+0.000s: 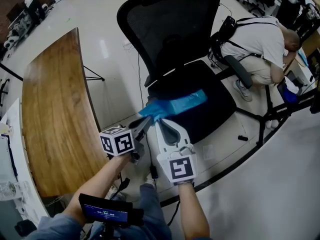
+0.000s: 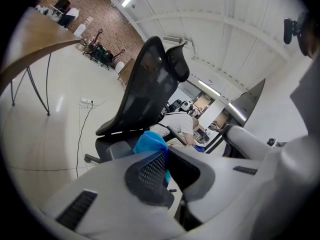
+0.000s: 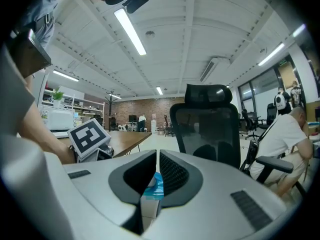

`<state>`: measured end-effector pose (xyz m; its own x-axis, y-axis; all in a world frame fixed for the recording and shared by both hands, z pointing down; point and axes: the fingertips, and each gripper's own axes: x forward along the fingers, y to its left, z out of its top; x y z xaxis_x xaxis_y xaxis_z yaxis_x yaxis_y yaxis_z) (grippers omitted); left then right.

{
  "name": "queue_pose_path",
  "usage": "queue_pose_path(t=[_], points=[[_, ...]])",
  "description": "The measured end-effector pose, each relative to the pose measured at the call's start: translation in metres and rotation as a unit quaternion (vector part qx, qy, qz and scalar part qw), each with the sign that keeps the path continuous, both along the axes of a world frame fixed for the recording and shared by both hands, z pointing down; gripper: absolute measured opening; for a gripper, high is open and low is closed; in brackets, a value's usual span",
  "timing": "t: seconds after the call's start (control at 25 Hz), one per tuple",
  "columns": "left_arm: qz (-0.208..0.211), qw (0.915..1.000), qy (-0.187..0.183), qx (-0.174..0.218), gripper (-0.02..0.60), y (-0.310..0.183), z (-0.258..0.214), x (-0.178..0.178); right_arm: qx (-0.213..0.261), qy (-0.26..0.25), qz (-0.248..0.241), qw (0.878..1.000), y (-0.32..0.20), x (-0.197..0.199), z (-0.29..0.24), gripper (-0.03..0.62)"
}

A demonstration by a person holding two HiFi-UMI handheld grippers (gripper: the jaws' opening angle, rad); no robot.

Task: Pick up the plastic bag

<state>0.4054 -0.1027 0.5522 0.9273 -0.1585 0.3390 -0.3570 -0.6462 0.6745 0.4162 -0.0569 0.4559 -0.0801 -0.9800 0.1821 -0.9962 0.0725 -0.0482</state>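
The blue plastic bag (image 1: pixel 177 104) hangs bunched above the seat of a black office chair (image 1: pixel 212 116). My left gripper (image 1: pixel 146 120) is shut on the bag's near end, coming in from the left. In the left gripper view, the blue bag (image 2: pixel 149 143) bulges out past the closed jaws (image 2: pixel 167 156). My right gripper (image 1: pixel 161 119) meets the same bunched end from below right. Its jaws (image 3: pixel 156 159) stand almost together with a strip of the blue bag (image 3: pixel 155 185) pinched between them.
A curved wooden table (image 1: pixel 55 109) runs along the left. The chair's mesh backrest (image 1: pixel 170 24) rises behind the bag. A person in a white shirt (image 1: pixel 260 41) bends over at the right, among black chair legs and cables on the floor.
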Motion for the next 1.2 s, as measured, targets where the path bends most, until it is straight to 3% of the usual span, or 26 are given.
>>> queue_pose_path(t=[0.28, 0.6, 1.0, 1.2], points=[[0.008, 0.9987, 0.011, 0.049, 0.006, 0.003, -0.044, -0.024, 0.02, 0.007, -0.012, 1.0, -0.003, -0.024, -0.033, 0.028], [-0.012, 0.9958, 0.025, 0.088, 0.006, -0.002, -0.09, -0.078, 0.058, 0.016, -0.047, 0.997, -0.015, -0.071, -0.068, 0.028], [-0.053, 0.9927, 0.053, 0.095, 0.005, -0.019, -0.134, -0.18, 0.066, 0.038, -0.107, 0.991, -0.042, -0.163, -0.096, 0.028], [-0.074, 0.9913, 0.076, 0.078, 0.005, -0.02, -0.155, -0.217, 0.081, 0.034, -0.139, 0.986, -0.054, -0.21, -0.108, 0.028]])
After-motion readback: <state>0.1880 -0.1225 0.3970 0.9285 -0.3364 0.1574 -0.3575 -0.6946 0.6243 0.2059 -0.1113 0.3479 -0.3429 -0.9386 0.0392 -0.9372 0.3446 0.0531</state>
